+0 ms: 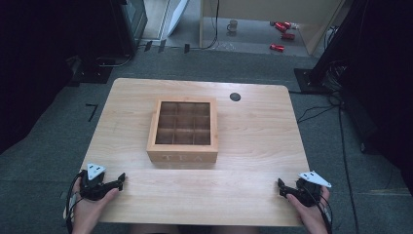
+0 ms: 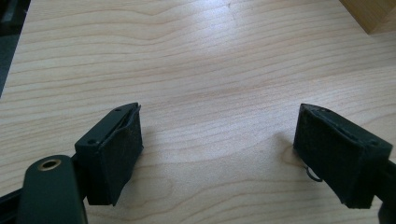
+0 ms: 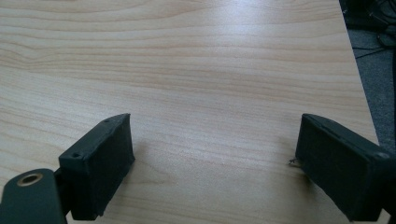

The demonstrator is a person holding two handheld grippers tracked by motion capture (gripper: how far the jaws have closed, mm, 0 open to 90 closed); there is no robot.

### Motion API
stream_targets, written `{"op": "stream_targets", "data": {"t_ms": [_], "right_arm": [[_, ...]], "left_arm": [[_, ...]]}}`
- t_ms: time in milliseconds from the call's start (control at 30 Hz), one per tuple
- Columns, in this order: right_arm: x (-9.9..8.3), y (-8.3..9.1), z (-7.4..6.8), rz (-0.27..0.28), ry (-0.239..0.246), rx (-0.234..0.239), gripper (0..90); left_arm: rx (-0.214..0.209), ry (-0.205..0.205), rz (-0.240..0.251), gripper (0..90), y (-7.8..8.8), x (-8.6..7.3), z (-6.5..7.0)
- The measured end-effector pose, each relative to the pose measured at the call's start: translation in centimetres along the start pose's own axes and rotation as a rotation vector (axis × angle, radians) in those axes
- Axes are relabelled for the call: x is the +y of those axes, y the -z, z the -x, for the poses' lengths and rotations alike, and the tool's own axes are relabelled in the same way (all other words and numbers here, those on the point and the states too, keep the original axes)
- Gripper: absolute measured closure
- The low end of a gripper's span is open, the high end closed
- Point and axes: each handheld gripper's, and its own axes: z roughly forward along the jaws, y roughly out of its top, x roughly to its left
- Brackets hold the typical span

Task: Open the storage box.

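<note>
While lettered "TEA" (front face), wooden box (image 1: 182,130) mid-table (image 1: 253,146); both tongs (image 1: 121,181) (image 1: 281,187) wide open, empty.

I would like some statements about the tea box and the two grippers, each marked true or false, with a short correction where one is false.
1. The wooden tea box stands near the middle of the table. True.
2. The left gripper is shut on the box. False: its jaws stand open over bare table, apart from the box.
3. The right gripper has open jaws with nothing between them. True.
4. The box lid is lifted wide open. False: the lid lies closed, and compartments show through its window.
5. A dark round spot lies on the table behind the box. True.
</note>
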Motion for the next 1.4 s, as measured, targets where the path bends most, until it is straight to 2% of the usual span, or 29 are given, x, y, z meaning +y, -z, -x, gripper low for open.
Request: {"op": "stream_targets", "data": {"t_ms": [233, 300, 467, 600, 767, 900, 1000, 1233, 1333, 1400], "right_arm": [[0.0, 0.0, 0.0, 0.0, 0.0, 0.0, 10.9], [0.0, 0.0, 0.0, 0.0, 0.0, 0.0, 10.9], [0.0, 0.0, 0.0, 0.0, 0.0, 0.0, 10.9], [0.0, 0.0, 0.0, 0.0, 0.0, 0.0, 10.9], [0.0, 0.0, 0.0, 0.0, 0.0, -0.003, 10.9], [0.1, 0.0, 0.0, 0.001, -0.007, 0.002, 11.4], [0.1, 0.0, 0.1, 0.006, -0.009, 0.003, 12.3], [0.3, 0.3, 0.2, 0.014, -0.029, 0.005, 12.8], [0.9, 0.6, 0.2, 0.031, -0.044, 0.007, 13.0], [1.2, 0.8, 0.0, 0.041, -0.036, 0.003, 13.2]], "left_arm": [[0.002, 0.012, 0.013, 16.1, 0.4, 0.3, 0.0], [-0.017, 0.027, 0.019, 16.1, 0.5, 0.4, 0.0], [-0.033, 0.023, 0.055, 16.4, 1.0, 1.4, 0.8], [-0.067, 0.029, 0.081, 16.5, 1.2, 2.1, 1.8], [-0.118, 0.014, 0.095, 16.5, 1.2, 3.0, 3.2], [-0.206, 0.022, 0.11, 16.4, 1.1, 3.7, 4.6], [-0.229, -0.001, 0.108, 16.4, 0.7, 4.1, 5.6], [-0.25, -0.009, 0.107, 16.5, -0.3, 5.2, 6.7], [-0.253, -0.018, 0.113, 17.2, -0.6, 5.7, 7.1], [-0.244, -0.023, 0.125, 19.4, -0.8, 6.0, 7.4]]}}
